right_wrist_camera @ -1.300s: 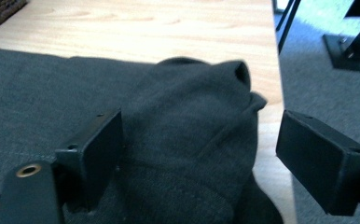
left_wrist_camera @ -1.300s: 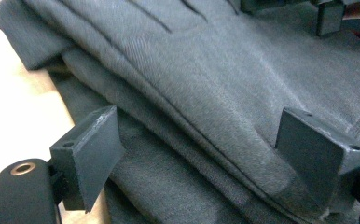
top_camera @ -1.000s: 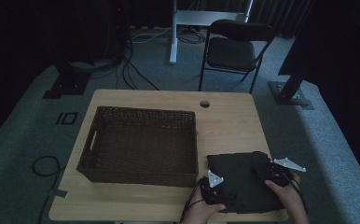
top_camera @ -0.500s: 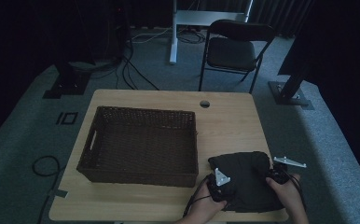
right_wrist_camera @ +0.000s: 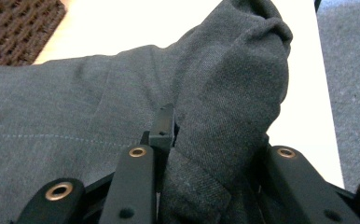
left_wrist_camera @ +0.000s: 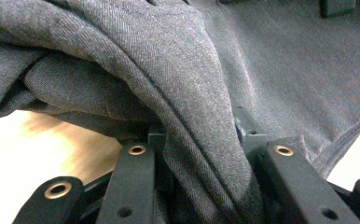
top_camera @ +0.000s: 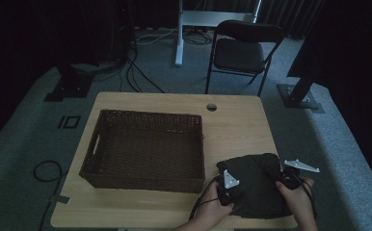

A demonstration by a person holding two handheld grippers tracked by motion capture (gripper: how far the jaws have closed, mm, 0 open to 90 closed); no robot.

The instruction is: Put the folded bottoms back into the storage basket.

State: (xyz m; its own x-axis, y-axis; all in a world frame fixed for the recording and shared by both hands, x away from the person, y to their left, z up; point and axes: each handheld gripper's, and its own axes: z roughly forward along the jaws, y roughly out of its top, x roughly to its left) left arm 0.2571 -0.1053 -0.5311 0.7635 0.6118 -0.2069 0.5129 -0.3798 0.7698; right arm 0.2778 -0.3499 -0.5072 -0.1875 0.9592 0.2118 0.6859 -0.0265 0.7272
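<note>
Dark grey woven-twill garment (top_camera: 256,185), folded into a soft heap, at the near right corner of the light wooden surface (top_camera: 237,127), just right of the dark brown rectangular wicker basket (top_camera: 145,149) and apart from its near right corner.

Likely light, limp and drapey: no stiffness, nothing fragile, bound to sag and unfold once lifted by one point alone. Twill weave matte, not slippery, so a pinch should bite well. Best taken at thick folded edges or bunched ridges, several layers at once, one hold at each side to keep the bundle together.

Left gripper (top_camera: 228,187), held in the person's left hand (top_camera: 213,207), at the near left edge of the heap. In the left gripper view a thick fold of the cloth (left_wrist_camera: 187,93) runs down between the two black fingers (left_wrist_camera: 136,182) and is pinched there, with more layers overhanging to the left and bare surface pale beneath.

Right gripper (top_camera: 283,175), in the right hand (top_camera: 297,202), at the right side of the heap. In the right gripper view a rolled ridge of fabric (right_wrist_camera: 234,93) rises from between the fingers (right_wrist_camera: 134,179), clenched on it; flat cloth spreads left, basket weave (right_wrist_camera: 19,28) at the far left corner.

Both holds look deep, well past the cloth's edge.
</note>
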